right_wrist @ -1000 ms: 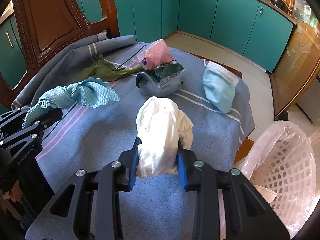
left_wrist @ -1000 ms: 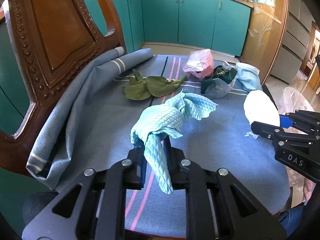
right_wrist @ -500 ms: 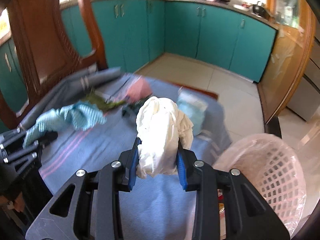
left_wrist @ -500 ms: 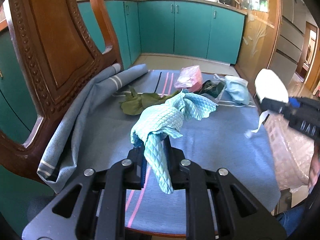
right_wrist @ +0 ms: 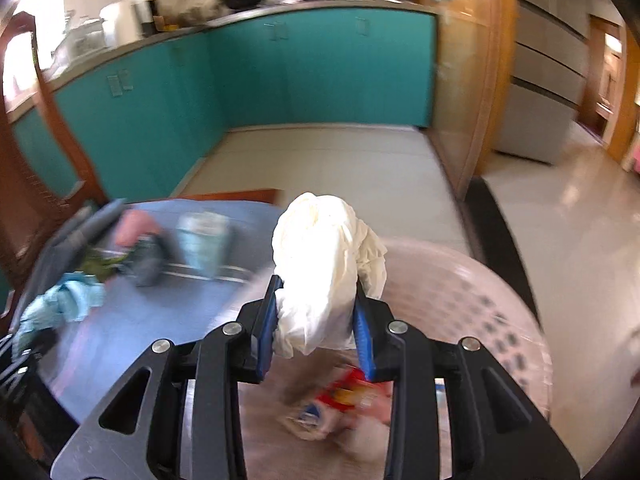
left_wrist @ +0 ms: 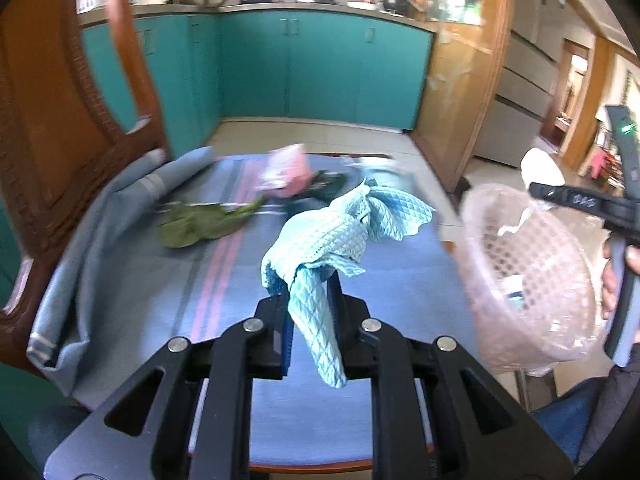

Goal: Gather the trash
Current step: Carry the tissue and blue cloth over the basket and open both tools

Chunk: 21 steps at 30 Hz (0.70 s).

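Note:
My left gripper (left_wrist: 310, 300) is shut on a crumpled light-blue quilted cloth (left_wrist: 344, 232) and holds it above the blue tablecloth (left_wrist: 400, 280). My right gripper (right_wrist: 316, 308) is shut on a crumpled white wad (right_wrist: 324, 264) and holds it over the pink bag-lined basket (right_wrist: 480, 300); the basket also shows in the left wrist view (left_wrist: 532, 280), with the right gripper (left_wrist: 540, 184) above its far rim. Wrappers (right_wrist: 344, 396) lie in the basket. On the table lie green leaves (left_wrist: 200, 224), a pink bag (left_wrist: 286, 172), a dark bag (right_wrist: 146, 264) and a blue face mask (right_wrist: 204, 240).
A carved wooden chair back (left_wrist: 60, 132) stands at the left of the table, with the tablecloth draped against it. Teal kitchen cabinets (left_wrist: 320, 68) line the far wall. A wooden door frame (left_wrist: 464, 92) stands at the right. The basket sits off the table's right edge.
My right gripper has carried the white wad rightward from over the table to above the basket. My left gripper has lifted and swung right with the blue cloth still held.

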{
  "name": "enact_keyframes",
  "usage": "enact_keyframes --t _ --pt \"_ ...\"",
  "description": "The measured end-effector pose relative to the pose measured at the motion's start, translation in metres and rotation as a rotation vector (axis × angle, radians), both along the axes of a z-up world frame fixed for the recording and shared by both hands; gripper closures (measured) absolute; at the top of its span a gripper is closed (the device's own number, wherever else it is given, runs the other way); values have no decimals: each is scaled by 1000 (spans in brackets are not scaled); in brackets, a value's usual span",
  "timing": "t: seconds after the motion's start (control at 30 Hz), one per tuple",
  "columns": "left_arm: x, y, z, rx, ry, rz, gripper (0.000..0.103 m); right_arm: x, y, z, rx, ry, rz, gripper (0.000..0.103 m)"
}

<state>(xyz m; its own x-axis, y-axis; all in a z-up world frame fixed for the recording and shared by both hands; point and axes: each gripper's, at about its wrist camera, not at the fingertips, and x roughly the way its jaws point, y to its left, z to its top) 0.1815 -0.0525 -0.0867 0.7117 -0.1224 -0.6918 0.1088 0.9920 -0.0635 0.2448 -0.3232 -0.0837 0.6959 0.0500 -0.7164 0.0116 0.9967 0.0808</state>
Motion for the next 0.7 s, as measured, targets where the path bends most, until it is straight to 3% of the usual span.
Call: enact_keyframes --t 0.27,0.37,0.57,0.63,0.7 --pt "8 -78 9 -28 3 -193 86 -12 -56 -21 52 85 -148 66" --pt "8 -111 7 -32 18 -269 86 -15 -68 -20 105 72 -197 39" --pt "9 -169 -9 -22 71 -405 85 -33 -97 -7 228 -25 -355 29" --pt "10 -185 -14 -19 84 -448 77 -38 -106 -5 262 -48 -384 28" --pt "10 -196 -16 -23 81 -481 29 -40 -112 -5 281 -60 -395 26"
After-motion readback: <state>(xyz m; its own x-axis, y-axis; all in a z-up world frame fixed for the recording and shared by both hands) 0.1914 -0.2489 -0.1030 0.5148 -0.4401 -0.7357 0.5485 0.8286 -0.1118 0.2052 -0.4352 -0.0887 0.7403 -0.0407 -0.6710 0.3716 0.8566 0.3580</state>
